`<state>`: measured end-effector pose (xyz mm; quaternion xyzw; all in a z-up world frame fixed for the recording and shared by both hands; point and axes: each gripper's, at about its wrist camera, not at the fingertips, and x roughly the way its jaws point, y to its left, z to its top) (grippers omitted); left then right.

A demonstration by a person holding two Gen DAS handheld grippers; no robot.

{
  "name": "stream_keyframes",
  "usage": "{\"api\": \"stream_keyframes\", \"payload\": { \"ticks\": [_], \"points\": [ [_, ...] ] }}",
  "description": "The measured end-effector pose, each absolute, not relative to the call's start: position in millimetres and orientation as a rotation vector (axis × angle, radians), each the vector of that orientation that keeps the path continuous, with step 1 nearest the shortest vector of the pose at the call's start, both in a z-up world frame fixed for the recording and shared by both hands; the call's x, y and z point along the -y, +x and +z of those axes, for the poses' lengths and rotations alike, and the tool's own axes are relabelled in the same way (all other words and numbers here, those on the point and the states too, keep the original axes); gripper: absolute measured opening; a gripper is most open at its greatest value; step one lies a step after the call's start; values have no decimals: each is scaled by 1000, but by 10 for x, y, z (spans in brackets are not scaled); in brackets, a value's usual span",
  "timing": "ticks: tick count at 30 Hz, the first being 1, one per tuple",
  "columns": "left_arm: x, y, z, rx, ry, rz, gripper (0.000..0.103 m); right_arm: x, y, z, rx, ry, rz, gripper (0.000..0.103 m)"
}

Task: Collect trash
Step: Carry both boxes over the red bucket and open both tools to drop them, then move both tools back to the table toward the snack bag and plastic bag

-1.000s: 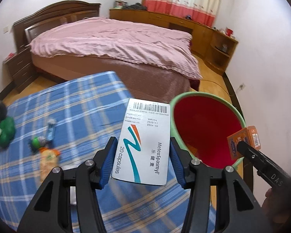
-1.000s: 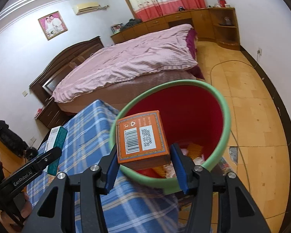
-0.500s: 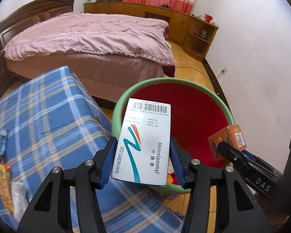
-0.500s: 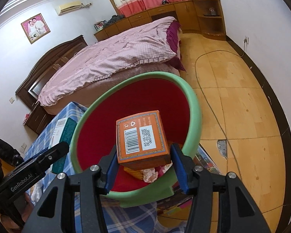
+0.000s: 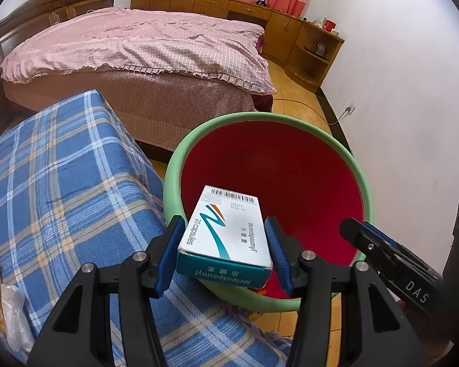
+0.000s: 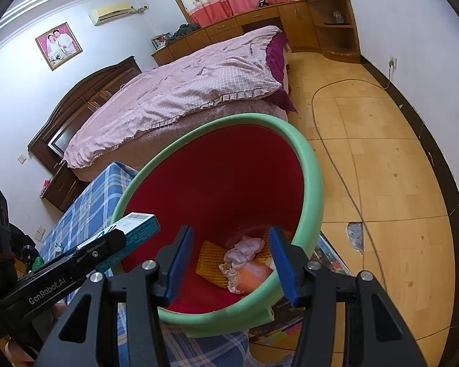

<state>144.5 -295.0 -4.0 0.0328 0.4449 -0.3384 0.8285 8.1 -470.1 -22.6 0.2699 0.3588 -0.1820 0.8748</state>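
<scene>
left gripper (image 5: pixel 223 246) jaws grip a white medicine box (image 5: pixel 228 229) over the green-rimmed red bin (image 5: pixel 364 189).

A: Bin (image 5: pixel 362 180) stands on the floor (image 6: pixel 391 177), touching the worktop's (image 5: pixel 64 171) right edge. Bed (image 5: pixel 143 46) behind both.

B: Left tool (image 5: pixel 223 247)?

A: Over the bin's near rim, capsule box (image 5: pixel 226 229) between its pads. Right tool (image 6: pixel 231 258) beside it on the right, above the bin's inside.

B: In the bin?

A: Trash pile (image 6: pixel 238 260) at the bottom. Wrappers (image 5: pixel 3 309) on the worktop's left end.
</scene>
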Motion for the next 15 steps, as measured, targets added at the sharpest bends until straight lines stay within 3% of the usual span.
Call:
{"api": "stream_keyframes", "payload": {
  "ticks": [4,15],
  "points": [
    [2914,1399,21,-926,70,-723,58,4696,62,-204,-744,570,-381,57],
    [2619,1316,226,-889,51,-674,58,4566,10,-48,-718,556,-378,57]
  ]
}}
